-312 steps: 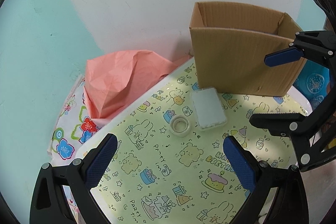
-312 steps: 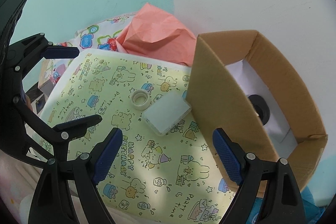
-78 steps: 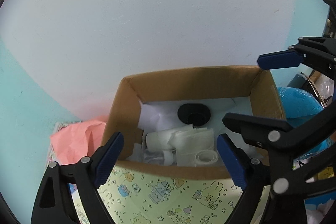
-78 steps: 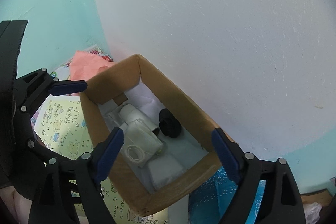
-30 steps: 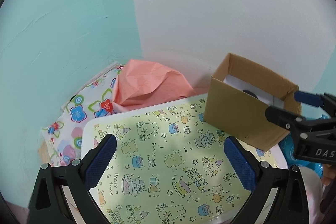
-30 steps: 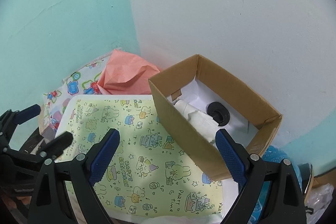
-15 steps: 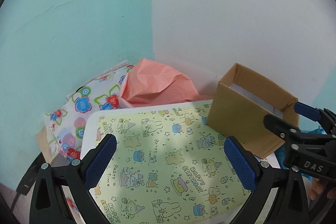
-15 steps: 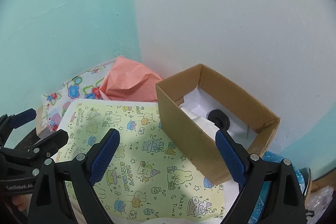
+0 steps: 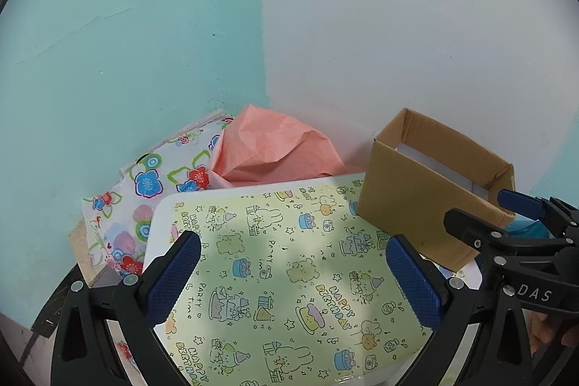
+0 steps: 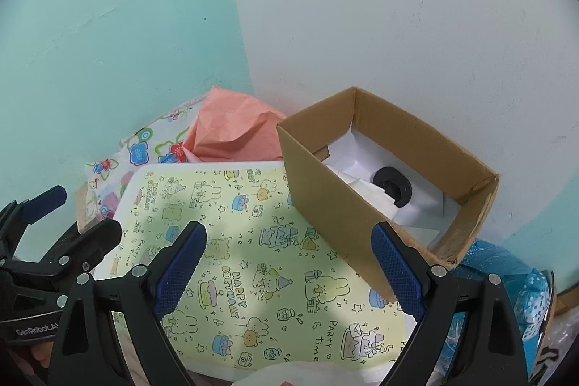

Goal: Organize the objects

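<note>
An open cardboard box [image 10: 325,198] stands at the back right of a small table with a yellow birthday-print cover [image 10: 253,241]. Inside it I see a black tape roll [image 10: 392,185] and white items [image 10: 356,183]. The box also shows in the left wrist view [image 9: 409,201], its contents hidden. My left gripper [image 9: 293,277] is open and empty above the table's front. My right gripper [image 10: 289,266] is open and empty, near the box's front wall. No loose objects show on the table cover.
A crumpled pink paper [image 9: 271,147] and a floral cloth [image 9: 144,190] lie behind the table at the left, against the teal and white wall. A blue patterned bag [image 10: 506,277] sits to the right of the box.
Both grippers have pulled back and away from the box over the last seconds. The tape ring and plastic case that lay on the table earlier are now in the box.
</note>
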Tool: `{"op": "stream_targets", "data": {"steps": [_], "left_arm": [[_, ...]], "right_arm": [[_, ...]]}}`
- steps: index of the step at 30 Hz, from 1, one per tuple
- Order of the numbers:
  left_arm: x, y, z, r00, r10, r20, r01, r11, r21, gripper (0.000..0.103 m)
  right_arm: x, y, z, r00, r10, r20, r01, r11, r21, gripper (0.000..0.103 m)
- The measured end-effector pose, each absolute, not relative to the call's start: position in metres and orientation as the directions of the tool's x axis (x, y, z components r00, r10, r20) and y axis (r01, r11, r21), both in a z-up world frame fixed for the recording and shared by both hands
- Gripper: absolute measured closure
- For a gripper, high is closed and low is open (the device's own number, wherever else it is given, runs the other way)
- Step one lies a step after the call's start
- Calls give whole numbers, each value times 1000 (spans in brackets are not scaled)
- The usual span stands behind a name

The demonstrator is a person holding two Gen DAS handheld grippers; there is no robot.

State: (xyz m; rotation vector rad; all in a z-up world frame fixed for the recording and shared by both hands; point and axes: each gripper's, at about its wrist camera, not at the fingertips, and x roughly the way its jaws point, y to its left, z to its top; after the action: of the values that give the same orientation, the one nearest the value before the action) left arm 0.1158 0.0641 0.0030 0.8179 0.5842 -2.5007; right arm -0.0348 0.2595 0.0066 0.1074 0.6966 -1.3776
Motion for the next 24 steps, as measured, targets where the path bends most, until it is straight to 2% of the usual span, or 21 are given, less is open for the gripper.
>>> {"op": "stream_targets", "data": {"steps": [9,24], "left_arm": [[128,50,-6,-780,-198,-594,513,-746,-424,0],[119,64,-2,-726,-268,-633,550,-779,-302,0]], "right_arm": [[-31,261,0,-22,-864,-503,904,198,-379,9],[-34,266,-2,-43,-879,-474,897,175,-406,9]]}}
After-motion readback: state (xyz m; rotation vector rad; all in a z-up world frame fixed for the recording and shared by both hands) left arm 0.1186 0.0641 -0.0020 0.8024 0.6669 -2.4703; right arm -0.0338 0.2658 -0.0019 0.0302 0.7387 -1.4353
